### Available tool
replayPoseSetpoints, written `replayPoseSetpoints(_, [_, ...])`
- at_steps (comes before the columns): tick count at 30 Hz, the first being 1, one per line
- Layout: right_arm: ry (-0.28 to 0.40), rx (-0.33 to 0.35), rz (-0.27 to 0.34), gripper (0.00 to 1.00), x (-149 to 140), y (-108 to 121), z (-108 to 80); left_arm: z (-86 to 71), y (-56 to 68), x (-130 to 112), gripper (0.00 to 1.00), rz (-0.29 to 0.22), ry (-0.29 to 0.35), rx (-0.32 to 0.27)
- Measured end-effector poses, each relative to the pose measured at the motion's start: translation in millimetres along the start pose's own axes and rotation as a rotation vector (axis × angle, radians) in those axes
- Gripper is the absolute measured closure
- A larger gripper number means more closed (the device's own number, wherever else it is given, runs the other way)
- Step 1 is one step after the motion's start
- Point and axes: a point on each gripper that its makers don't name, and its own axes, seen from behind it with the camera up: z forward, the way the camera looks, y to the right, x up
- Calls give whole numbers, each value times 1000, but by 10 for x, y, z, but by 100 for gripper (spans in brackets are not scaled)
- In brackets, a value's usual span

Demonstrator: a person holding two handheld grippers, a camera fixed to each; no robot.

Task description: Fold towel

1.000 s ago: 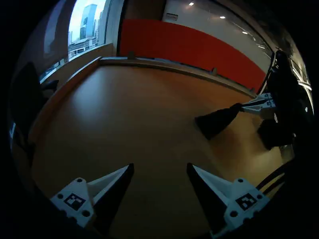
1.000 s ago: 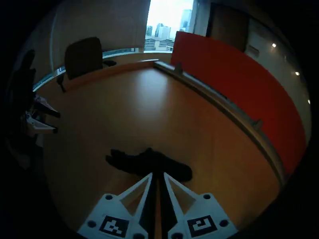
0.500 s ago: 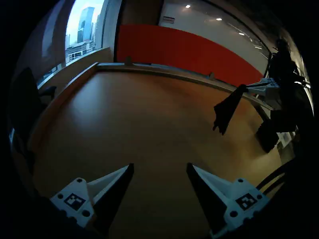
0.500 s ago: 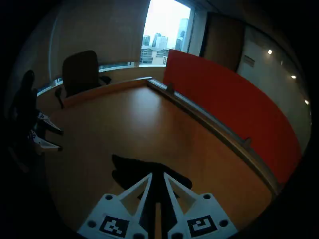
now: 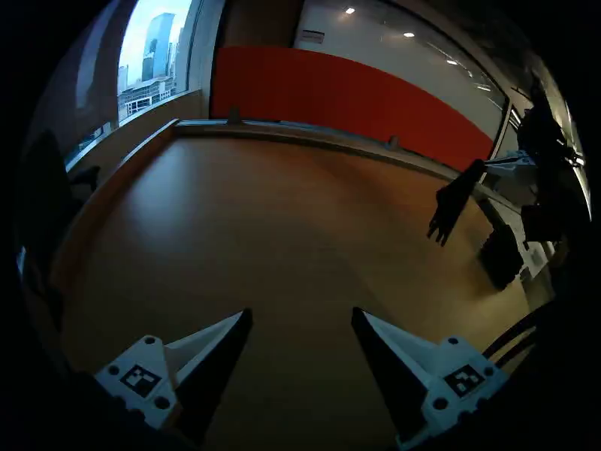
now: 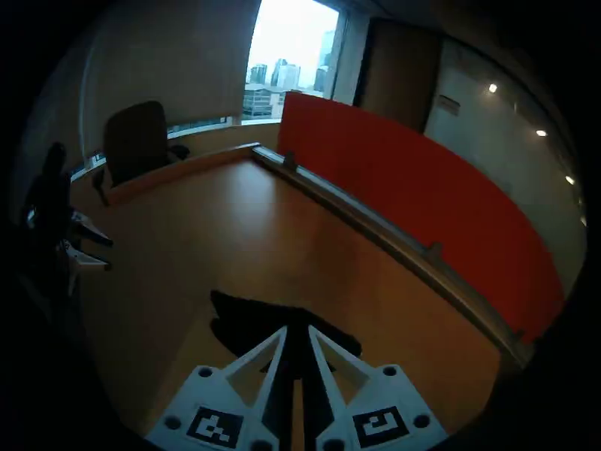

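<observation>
**Towel [image 5: 451, 204] hangs from the right tool [image 6: 297, 329]**

The dark towel dangles limp over the wooden desk [image 5: 255, 225], pinched at its top edge. The right tool's fingers stand narrow, both pressing on the cloth between them. The left tool [image 5: 300, 312] is spread wide and holds nothing. It sits low over the desk, well apart from the towel. A red partition [image 5: 345, 94] runs along the desk's far edge. A chair [image 6: 135, 143] stands near the window [image 6: 289, 52].

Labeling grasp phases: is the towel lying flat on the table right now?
No, the towel hangs down in the air from the closed right gripper, lifted off the table.
</observation>
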Motion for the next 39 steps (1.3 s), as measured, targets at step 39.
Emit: replayPoseSetpoints(39, [-151, -246, 90, 96, -1176, 2412, -1457, 219, 421, 229, 2, 16, -18, 25])
